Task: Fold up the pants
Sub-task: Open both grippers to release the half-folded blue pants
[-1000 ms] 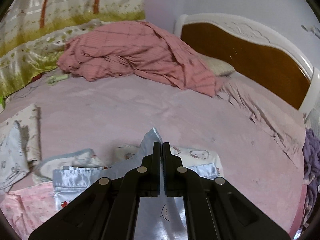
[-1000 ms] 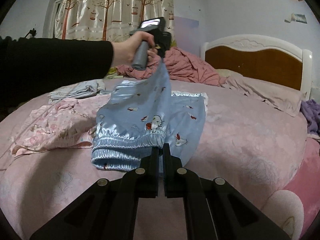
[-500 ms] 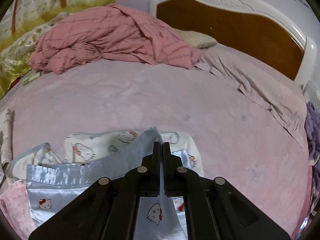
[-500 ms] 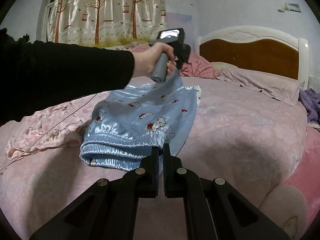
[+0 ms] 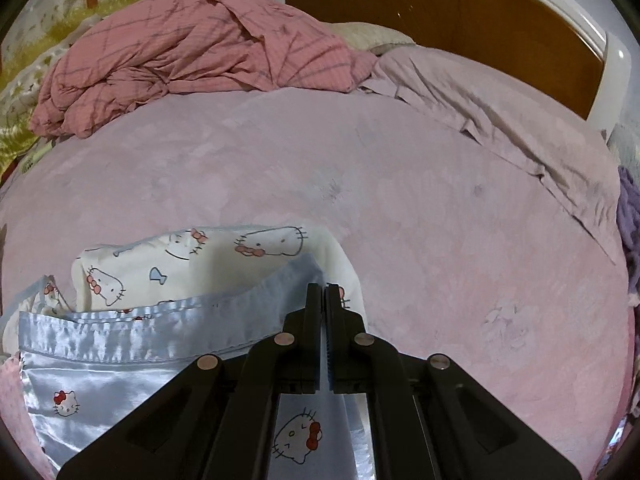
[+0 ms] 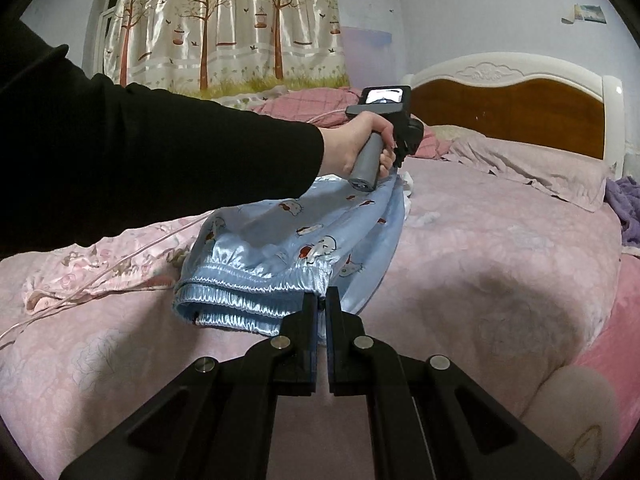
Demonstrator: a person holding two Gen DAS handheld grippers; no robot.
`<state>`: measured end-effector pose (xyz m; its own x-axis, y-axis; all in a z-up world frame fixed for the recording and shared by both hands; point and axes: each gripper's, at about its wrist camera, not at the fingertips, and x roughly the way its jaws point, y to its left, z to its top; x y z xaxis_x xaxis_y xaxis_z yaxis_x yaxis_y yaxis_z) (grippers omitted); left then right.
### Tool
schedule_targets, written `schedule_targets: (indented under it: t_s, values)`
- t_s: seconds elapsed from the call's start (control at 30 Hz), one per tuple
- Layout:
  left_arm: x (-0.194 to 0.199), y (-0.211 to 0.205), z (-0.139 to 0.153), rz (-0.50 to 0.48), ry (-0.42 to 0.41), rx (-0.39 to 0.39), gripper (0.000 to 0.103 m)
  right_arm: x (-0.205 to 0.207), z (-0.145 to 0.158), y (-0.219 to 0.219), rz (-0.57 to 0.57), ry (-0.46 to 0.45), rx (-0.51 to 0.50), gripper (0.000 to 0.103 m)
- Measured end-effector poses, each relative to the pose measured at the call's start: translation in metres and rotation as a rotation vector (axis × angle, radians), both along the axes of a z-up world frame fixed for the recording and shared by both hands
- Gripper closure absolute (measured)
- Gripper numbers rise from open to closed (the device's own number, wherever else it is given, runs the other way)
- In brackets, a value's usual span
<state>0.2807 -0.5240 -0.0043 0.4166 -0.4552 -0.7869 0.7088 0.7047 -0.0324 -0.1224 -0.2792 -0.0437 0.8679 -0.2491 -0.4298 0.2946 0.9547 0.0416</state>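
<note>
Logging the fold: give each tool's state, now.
Left tool: shut on the blue pants.
Right tool: shut on the pants' waistband.

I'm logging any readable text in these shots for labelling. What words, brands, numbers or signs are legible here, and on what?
None: no legible word, brand or number in either view.
Blue satin pants: cartoon cat faces only, no lettering.
White cloth under them: the same cat print, no words.
Small screen on the left gripper: lit, too small to read.
Wall pictures: too small and blurred.
Curtain: trees and birdcages, no text.
</note>
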Motion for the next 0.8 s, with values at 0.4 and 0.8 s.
schedule_targets:
  t_s: [0.4, 0.8]
  values:
    - [-0.02, 0.03, 0.022, -0.017, -0.072, -0.053, 0.065, -0.006, -0.01, 0.004, -0.029, 0.049, -0.015, 0.1]
    - [-0.105, 0.188, 0.089, 0.147, -0.34, -0.121, 0.056, -0.034, -0.007, -0.013, -0.099, 0.035, -0.019, 0.1]
